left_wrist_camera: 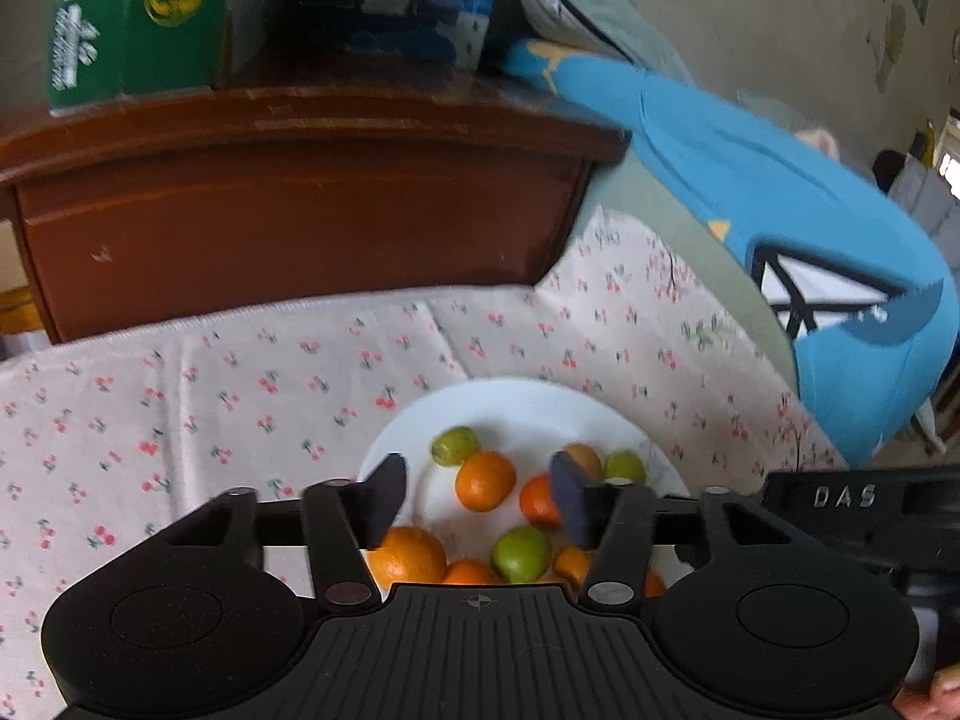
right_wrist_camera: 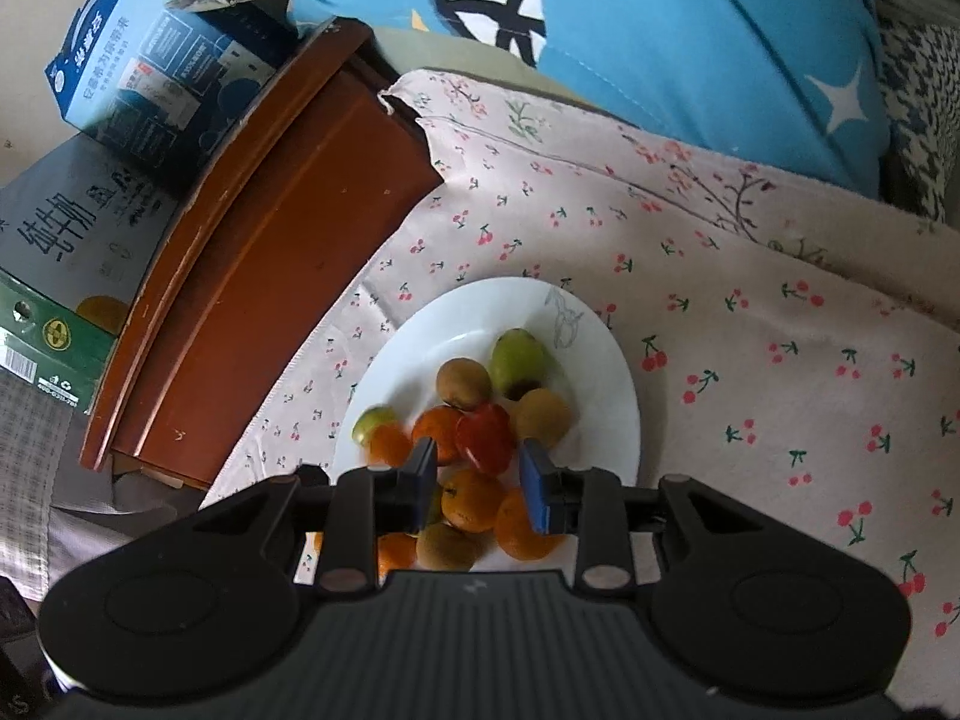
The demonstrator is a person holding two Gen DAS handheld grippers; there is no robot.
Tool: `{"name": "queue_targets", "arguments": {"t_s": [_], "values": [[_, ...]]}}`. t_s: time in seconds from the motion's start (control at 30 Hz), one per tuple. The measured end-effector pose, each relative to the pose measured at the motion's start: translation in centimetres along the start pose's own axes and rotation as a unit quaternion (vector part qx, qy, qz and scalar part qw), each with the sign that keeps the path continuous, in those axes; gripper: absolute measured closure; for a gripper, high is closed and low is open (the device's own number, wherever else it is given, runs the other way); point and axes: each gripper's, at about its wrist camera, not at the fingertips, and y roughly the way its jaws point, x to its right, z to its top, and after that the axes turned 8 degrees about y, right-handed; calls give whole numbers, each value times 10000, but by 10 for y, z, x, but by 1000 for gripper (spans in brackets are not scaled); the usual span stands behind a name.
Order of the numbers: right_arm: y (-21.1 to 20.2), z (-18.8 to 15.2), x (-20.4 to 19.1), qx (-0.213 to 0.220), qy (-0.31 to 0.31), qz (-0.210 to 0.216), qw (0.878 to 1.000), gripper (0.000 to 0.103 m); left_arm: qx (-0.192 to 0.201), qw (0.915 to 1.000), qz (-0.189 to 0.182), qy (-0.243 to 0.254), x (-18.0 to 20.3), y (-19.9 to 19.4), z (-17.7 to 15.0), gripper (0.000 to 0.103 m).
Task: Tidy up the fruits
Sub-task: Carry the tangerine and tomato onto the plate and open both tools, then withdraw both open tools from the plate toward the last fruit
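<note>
A white plate (left_wrist_camera: 540, 397) (right_wrist_camera: 480, 300) lies on a cherry-print cloth and holds several small fruits: oranges, green ones and brown ones. My left gripper (left_wrist_camera: 478, 483) hovers open over the plate with nothing between its fingers. An orange (left_wrist_camera: 485, 480) lies on the plate beyond the gap, with a green fruit (left_wrist_camera: 456, 445) behind it. My right gripper (right_wrist_camera: 480, 462) is low over the pile, shut on a red fruit (right_wrist_camera: 485, 437) at its fingertips. A green fruit (right_wrist_camera: 375, 420) and an orange at the plate's left edge look blurred.
A brown wooden cabinet (left_wrist_camera: 300, 210) (right_wrist_camera: 270, 240) stands behind the cloth (left_wrist_camera: 180, 408), with a green box (left_wrist_camera: 138, 18) and a blue box (right_wrist_camera: 150, 72) on top. A blue pillow (left_wrist_camera: 780, 210) (right_wrist_camera: 690, 30) lies to the right. The other gripper's black body (left_wrist_camera: 858, 504) is close on the right.
</note>
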Motion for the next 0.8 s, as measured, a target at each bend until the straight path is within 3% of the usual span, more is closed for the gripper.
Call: {"name": "queue_targets", "arguments": {"t_s": [0.07, 0.17, 0.47, 0.8], "values": [[-1, 1, -1, -1, 2, 60, 10000, 71, 60, 10000, 37, -11, -1, -8, 4, 42], [-4, 2, -4, 26, -53, 149, 9999, 69, 95, 9998, 172, -52, -3, -21, 8, 27], [-11, -10, -24, 10, -804, 322, 9962, 67, 210, 9979, 611, -46, -24, -63, 7, 25], [-14, -41, -53, -107, -1966, 491, 9792, 66, 90, 9928, 1148, -320, -50, -92, -16, 22]]}}
